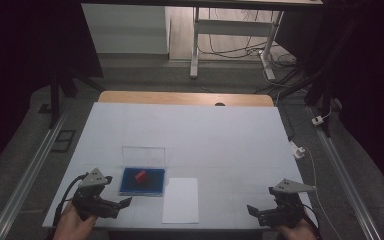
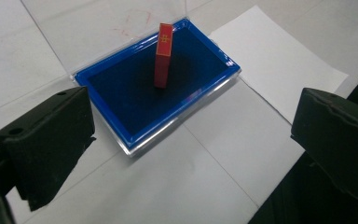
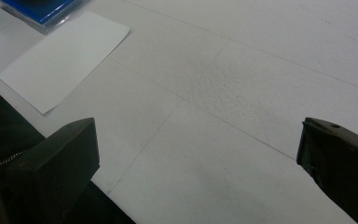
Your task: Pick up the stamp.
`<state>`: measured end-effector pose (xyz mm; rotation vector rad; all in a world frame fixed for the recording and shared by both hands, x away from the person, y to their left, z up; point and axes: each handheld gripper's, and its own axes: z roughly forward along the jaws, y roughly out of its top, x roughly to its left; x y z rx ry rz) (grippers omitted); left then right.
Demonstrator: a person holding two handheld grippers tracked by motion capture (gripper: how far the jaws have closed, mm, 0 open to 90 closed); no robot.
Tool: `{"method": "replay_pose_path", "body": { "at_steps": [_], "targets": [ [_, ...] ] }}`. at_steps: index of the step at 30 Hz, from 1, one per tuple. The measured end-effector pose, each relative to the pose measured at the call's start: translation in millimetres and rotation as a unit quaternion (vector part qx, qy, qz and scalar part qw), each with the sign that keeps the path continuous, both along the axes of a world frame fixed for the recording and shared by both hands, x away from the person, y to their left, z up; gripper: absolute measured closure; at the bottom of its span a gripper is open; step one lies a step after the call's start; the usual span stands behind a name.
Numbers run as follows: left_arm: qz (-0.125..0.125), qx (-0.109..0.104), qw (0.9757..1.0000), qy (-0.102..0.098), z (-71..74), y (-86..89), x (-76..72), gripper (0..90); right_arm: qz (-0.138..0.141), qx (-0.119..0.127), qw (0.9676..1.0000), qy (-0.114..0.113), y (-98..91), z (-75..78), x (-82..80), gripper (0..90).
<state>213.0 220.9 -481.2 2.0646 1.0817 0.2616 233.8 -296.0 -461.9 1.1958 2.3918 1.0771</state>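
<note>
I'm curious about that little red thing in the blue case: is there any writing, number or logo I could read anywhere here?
Red block standing in the blue case: a small yellow mark near its top, too small and blurred to read.
White paper sheet: blank.
Nothing else carries readable text.

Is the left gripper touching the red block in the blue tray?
Apart. The left gripper view shows the left gripper with jaws spread wide and bare table between them and the blue tray; the red block stands alone in it.

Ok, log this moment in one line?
left gripper: open, near blue tray | red block: upright in tray | right gripper: open, idle
</note>
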Motion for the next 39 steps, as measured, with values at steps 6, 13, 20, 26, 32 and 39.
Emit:
{"method": "replay_pose_path", "body": {
  "at_steps": [6,13,20,26,32,39],
  "targets": [
    [-0.007,0.007,0.9999,0.006,-3.0,-6.2,14.2,0.0,0.002,-0.002,1.0000,0.002,0.8,-0.3,0.3,0.0],
    [-0.008,0.012,0.9998,0.011,-7.8,-11.4,27.0,0.1,0.004,-0.002,1.0000,0.004,1.1,-0.4,0.5,0.0],
    [-0.007,0.024,0.9997,0.006,-9.5,-18.1,40.4,0.0,0.005,-0.005,1.0000,0.007,1.5,-0.7,1.0,0.0],
    [-0.018,0.042,0.9989,0.009,-13.0,-27.0,52.5,0.6,0.007,-0.007,0.9999,0.009,1.9,-1.0,1.4,0.0],
    [-0.037,0.056,0.9975,0.022,-17.0,-36.7,62.9,2.6,0.008,-0.008,0.9999,0.011,2.2,-1.2,1.6,0.0],
    [-0.047,0.076,0.9958,0.021,-15.6,-39.5,67.9,21.0,0.010,-0.009,0.9998,0.013,2.5,-1.4,1.8,0.0]
  ]
}}
